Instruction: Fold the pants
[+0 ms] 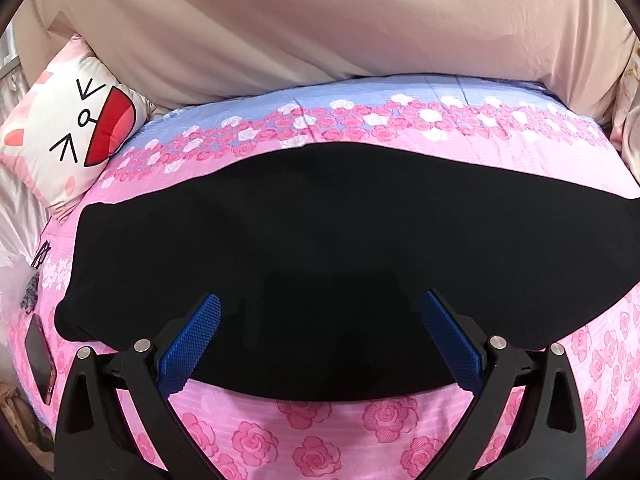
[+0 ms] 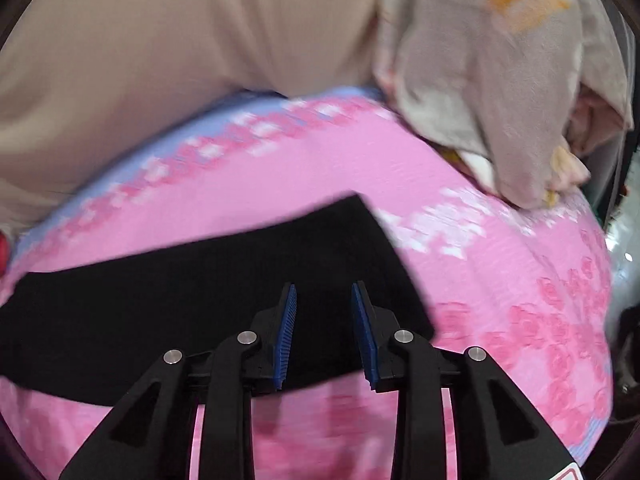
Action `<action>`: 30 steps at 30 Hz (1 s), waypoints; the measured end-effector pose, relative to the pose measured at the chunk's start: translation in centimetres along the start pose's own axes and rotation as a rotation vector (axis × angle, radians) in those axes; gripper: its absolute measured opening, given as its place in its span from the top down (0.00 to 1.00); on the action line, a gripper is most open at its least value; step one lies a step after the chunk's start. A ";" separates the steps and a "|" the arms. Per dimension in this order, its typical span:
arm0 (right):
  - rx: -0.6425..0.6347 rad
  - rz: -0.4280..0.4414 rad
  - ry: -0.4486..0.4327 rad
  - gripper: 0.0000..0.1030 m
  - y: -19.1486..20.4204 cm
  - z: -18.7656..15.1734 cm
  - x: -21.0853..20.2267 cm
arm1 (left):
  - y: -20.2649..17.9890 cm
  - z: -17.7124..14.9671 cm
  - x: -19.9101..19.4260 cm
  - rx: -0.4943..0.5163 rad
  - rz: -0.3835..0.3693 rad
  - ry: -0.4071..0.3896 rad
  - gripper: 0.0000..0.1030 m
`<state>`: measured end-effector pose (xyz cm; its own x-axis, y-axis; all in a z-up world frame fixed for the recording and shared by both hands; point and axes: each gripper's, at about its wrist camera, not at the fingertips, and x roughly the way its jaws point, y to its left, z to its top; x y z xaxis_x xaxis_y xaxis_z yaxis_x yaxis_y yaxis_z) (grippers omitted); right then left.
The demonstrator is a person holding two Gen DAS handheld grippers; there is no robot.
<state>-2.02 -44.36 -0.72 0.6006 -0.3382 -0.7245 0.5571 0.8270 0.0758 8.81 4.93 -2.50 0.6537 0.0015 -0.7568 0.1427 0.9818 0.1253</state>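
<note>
Black pants (image 1: 300, 240) lie flat across a pink rose-print bedspread (image 1: 320, 432), stretched left to right. My left gripper (image 1: 320, 304) is wide open above the near edge of the pants and holds nothing. In the right wrist view the right-hand end of the pants (image 2: 240, 280) shows with a squared corner. My right gripper (image 2: 324, 292) hovers over that end with its blue pads (image 2: 286, 332) a small gap apart and nothing between them. The view is blurred by motion.
A cat-face pillow (image 1: 68, 136) lies at the far left. A beige cover (image 1: 320, 28) lines the back. A phone (image 1: 38, 356) lies at the left bed edge. A crumpled grey floral cloth (image 2: 500, 92) sits at the back right.
</note>
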 end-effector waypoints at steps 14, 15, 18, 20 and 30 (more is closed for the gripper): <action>-0.523 0.434 0.098 0.62 30.5 -5.1 -0.4 | 8.8 -4.7 -1.1 -0.090 0.044 0.044 0.05; -0.592 0.500 0.111 0.61 34.0 -5.6 -0.9 | 9.5 -5.8 -1.7 -0.098 0.043 0.055 0.05; -0.804 0.679 0.146 0.41 44.0 -6.9 -2.7 | 10.4 -8.8 -3.0 -0.096 0.056 0.081 0.05; -0.971 0.778 0.134 0.34 50.3 -8.5 -4.5 | 10.5 -10.2 -3.8 -0.084 0.062 0.086 0.05; -1.453 0.817 0.248 0.95 70.6 -21.8 -3.9 | 12.0 -12.8 -4.6 -0.103 0.056 0.092 0.05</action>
<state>22.44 25.14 -7.45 0.2677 0.3147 -0.9106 -0.8700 0.4851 -0.0881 -2.03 19.17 -5.72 0.5870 0.0697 -0.8066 0.0281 0.9939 0.1064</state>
